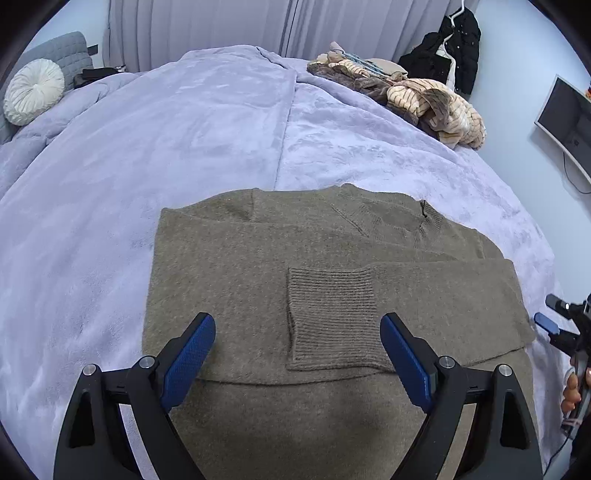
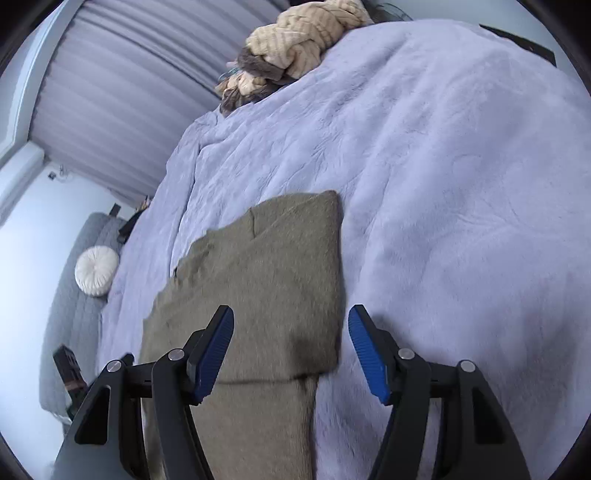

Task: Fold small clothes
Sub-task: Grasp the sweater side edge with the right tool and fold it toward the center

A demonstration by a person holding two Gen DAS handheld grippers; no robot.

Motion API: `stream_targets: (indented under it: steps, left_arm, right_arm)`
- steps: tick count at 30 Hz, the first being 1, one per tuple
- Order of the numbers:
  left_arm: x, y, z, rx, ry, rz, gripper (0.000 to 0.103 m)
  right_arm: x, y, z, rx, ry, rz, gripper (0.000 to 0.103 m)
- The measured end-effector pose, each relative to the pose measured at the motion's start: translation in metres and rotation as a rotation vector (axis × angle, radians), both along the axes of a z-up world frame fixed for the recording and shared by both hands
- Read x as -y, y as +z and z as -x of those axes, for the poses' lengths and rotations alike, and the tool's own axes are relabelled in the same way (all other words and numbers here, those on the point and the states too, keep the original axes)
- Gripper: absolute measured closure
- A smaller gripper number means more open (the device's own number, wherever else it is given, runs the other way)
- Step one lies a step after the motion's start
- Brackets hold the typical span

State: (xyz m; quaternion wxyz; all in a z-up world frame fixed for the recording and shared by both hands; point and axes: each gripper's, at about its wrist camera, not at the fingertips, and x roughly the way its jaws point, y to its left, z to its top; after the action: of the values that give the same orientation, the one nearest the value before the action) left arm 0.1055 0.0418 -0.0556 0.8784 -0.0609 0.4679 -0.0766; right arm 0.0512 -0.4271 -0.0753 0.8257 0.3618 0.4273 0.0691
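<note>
The left wrist camera is riding behind its own left gripper (image 1: 297,345) and looking steeply down onto the sweater (image 1: 258,266), close above it, with the bed cover (image 1: 184,122) stretching to the curtains at the top of the frame. The right wrist camera is sitting behind the right gripper (image 2: 291,341), tilted sideways (the curtains are slanting across its upper left). Both views are sharing the sweater (image 2: 266,266), the round cushion (image 1: 34,91) (image 2: 96,271) and the clothes pile (image 1: 436,103) (image 2: 306,33).
</note>
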Motion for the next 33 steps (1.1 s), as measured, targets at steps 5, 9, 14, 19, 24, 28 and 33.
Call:
stream_targets:
  steps: [5, 9, 14, 19, 24, 28, 33]
  left_arm:
    - [0.020, -0.024, -0.014, -0.064, 0.011, -0.061, 0.012]
    - [0.017, -0.035, -0.012, -0.079, 0.016, -0.085, 0.012]
    - [0.025, -0.039, -0.008, -0.058, -0.016, -0.153, 0.012]
    - [0.026, -0.039, -0.008, -0.056, -0.026, -0.167, 0.012]
    - [0.015, -0.029, -0.006, -0.067, -0.016, -0.148, 0.012]
    - [0.010, -0.014, -0.002, -0.030, 0.001, -0.113, 0.012]
    - [0.028, -0.019, -0.005, -0.043, -0.018, -0.195, 0.012]
  right_arm:
    - [0.003, -0.035, -0.046, -0.127, -0.018, -0.028, 0.044]
    - [-0.010, -0.032, -0.056, -0.132, 0.056, -0.035, 0.095]
    - [-0.040, 0.011, -0.053, -0.028, 0.148, 0.334, 0.095]
    - [-0.058, -0.020, -0.053, -0.084, 0.203, 0.581, 0.094]
    - [-0.063, -0.003, -0.035, -0.091, 0.159, 0.652, 0.089]
    - [-0.052, 0.013, -0.012, -0.059, 0.117, 0.574, 0.089]
    - [-0.061, 0.021, -0.004, -0.027, 0.136, 0.497, 0.089]
